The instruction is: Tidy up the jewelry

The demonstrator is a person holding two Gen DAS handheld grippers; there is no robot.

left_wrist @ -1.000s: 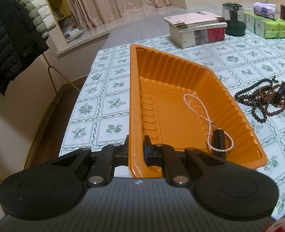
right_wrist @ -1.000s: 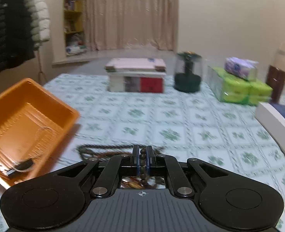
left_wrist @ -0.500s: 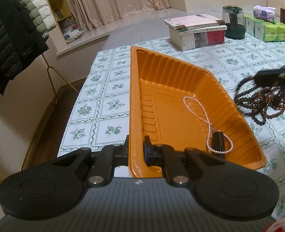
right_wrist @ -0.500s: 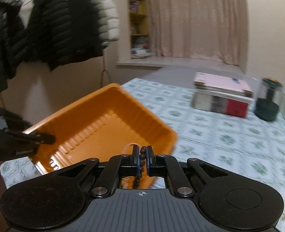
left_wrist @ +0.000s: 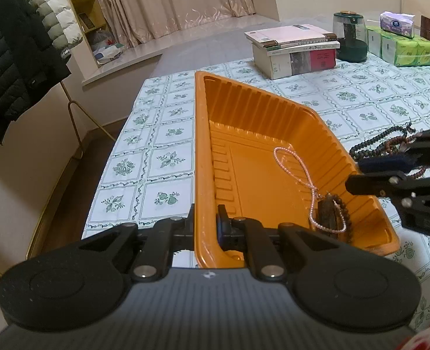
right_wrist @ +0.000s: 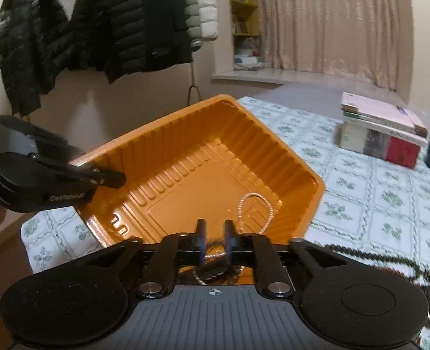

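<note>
The left gripper (left_wrist: 205, 227) pinches the near wall of the orange plastic tray (left_wrist: 244, 128), one finger inside and one outside. In the right wrist view the same gripper (right_wrist: 109, 178) bites the tray's (right_wrist: 185, 134) left rim, and white letters on its side are too blurry to read for sure. The right gripper (right_wrist: 215, 230) hangs over the near right part of the tray with its jaws spread and nothing between them. In the left wrist view it (left_wrist: 358, 172) reaches in from the right, over the tray's right wall. Inside the tray lies a pink bead necklace (left_wrist: 299, 172), and at its near end sits a dark brown bead bracelet (left_wrist: 336, 213) with a dark piece in it. On the table just right of the tray is a pile of dark bead strings (left_wrist: 384, 143), partly hidden by the right gripper. The tablecloth (left_wrist: 162, 157) is white with green flower squares. Farther off is a stack of books (left_wrist: 296, 49), then a dark green jar (left_wrist: 350, 38) and green tissue packs (left_wrist: 401, 45) with a purple pack on top; their print is too small to read. Black and white puffy jackets (right_wrist: 112, 23) hang far left.
</note>
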